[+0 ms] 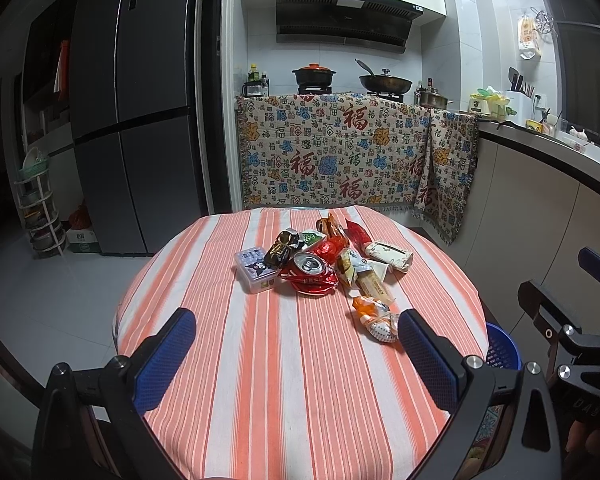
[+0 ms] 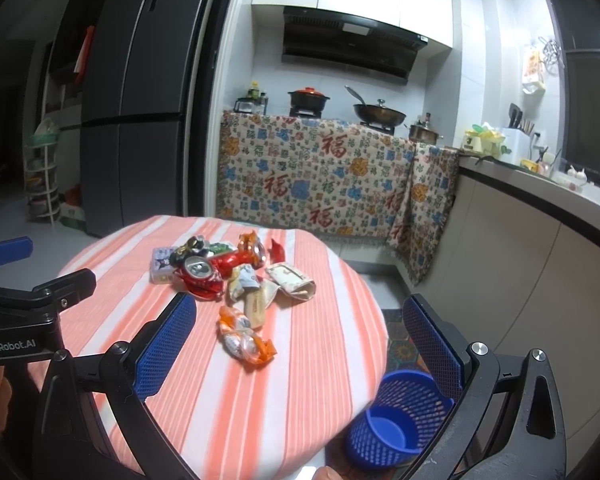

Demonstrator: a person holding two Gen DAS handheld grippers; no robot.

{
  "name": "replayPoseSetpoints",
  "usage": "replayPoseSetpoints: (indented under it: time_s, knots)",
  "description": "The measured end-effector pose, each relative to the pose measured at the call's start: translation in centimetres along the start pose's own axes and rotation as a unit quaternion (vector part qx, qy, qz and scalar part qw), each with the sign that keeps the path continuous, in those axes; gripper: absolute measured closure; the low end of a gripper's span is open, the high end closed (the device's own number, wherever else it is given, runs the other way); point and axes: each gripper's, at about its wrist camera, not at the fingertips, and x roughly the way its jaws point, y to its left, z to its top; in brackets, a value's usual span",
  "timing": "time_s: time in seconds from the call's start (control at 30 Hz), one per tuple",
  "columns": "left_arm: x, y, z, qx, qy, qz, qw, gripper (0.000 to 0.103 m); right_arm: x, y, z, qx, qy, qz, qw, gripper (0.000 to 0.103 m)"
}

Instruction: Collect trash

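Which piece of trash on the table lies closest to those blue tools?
The orange-and-white crumpled wrapper, lying alone on the striped tablecloth, apart from the main pile around the crushed red can. It sits nearest both open tools.

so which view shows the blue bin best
The right wrist view: the blue bin shows whole, mesh wall and empty inside, on the floor beside the table. The left wrist view catches only a sliver of it.

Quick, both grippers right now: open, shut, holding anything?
Left gripper: open, empty, above the striped table.
Right gripper: open, empty, the blue basket below.
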Motion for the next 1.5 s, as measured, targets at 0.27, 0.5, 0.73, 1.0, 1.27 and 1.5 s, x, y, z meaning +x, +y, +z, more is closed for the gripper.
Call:
replayPoseSetpoints:
  time_s: [0.27, 0.5, 0.73, 1.0, 1.27, 1.5]
  knots:
    - [0.0, 0.0, 0.0, 0.0, 0.0, 0.0, 1.0, 0.0, 0.0, 0.0, 0.0, 0.0, 0.001, 0.0, 1.0, 0.0]
    - [0.3, 0.1, 0.1, 0.002, 0.002, 0.001, 1.0, 0.0, 0.0, -0.1, -0.4, 0.001, 0.002, -0.002, 1.0, 0.0]
    - [0.4, -0.1, -0.1, 0.006, 0.004, 0.003, 1.0, 0.0, 0.1, -0.4, -0.9, 0.001, 0.006, 0.0, 1.0, 0.0]
    - [1.5, 0.1, -0.6, 0.007, 0.017, 0.006, 0.9998, 0.0, 1.3, -0.5, -1.5, -0.001, 0.02, -0.002, 1.0, 0.0]
    - [2.8, 0.3, -0.9, 0.0, 0.035, 0.009, 0.9993, 0.0, 2.3, -0.4, -1.7, -0.011, 0.031, -0.003, 0.999, 0.0]
    - [4.1, 0.0, -1.3, 0.002, 0.052, 0.012, 0.9986, 0.0, 3.5, -0.9, -2.0, -0.012, 0.039, -0.008, 0.999, 0.0]
